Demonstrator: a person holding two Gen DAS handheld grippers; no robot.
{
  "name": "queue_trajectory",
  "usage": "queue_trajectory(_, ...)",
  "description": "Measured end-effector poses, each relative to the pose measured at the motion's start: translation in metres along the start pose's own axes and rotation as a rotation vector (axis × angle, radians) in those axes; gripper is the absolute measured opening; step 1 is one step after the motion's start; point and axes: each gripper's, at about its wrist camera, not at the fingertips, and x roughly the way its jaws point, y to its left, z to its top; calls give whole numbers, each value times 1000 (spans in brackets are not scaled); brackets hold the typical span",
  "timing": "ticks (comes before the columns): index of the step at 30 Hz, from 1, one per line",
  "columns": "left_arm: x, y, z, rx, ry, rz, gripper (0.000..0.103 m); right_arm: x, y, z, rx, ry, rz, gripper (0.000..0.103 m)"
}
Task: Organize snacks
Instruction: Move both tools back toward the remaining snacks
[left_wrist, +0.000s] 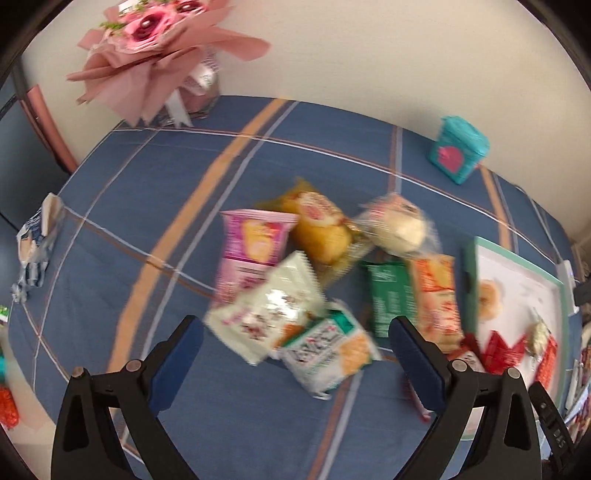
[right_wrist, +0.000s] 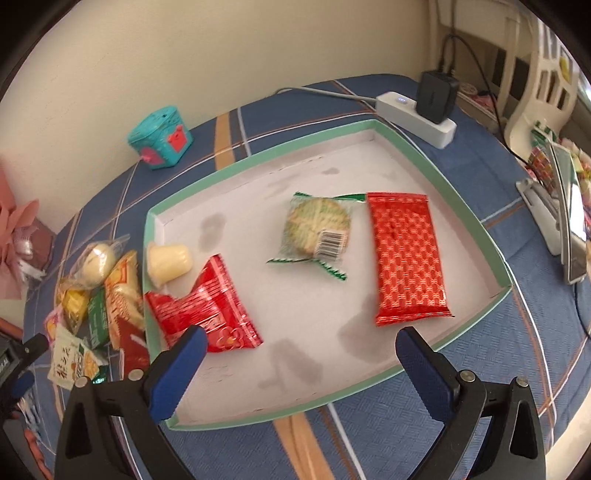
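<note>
A heap of wrapped snacks lies on the blue checked cloth: a pink pack (left_wrist: 251, 247), a yellow cake pack (left_wrist: 321, 225), a white pack (left_wrist: 273, 306), a green-and-white cracker pack (left_wrist: 328, 350), a dark green pack (left_wrist: 388, 299) and an orange pack (left_wrist: 437, 299). My left gripper (left_wrist: 295, 350) hangs open just above the cracker pack, holding nothing. A shallow green-rimmed tray (right_wrist: 258, 162) holds a long red pack (right_wrist: 406, 258), a round biscuit pack (right_wrist: 317, 229), a crumpled red pack (right_wrist: 207, 310) and a pale jelly cup (right_wrist: 168, 262). My right gripper (right_wrist: 299, 354) stands open and empty over the tray's near side.
A teal tin (left_wrist: 458, 149) and a pink paper bouquet (left_wrist: 162, 55) stand by the wall. A white power strip with a black charger (right_wrist: 424, 107) lies behind the tray. A crumpled blue-white wrapper (left_wrist: 35, 243) sits at the table's left edge. A phone stand (right_wrist: 554, 210) is on the right.
</note>
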Motion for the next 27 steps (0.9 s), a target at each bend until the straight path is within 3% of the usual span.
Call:
queue_trajectory(11,10,53,6,-135,36,0,100,-12,61,-14,-132,12,89,103)
queue_trajectory(19,16,52,6,-137,60,-25,100,-15,105,-18,-186,33,137,103)
queue_trajectory(27,24,43,3,-115,85,-25,100,-2,132,-23,-227,59,102,101)
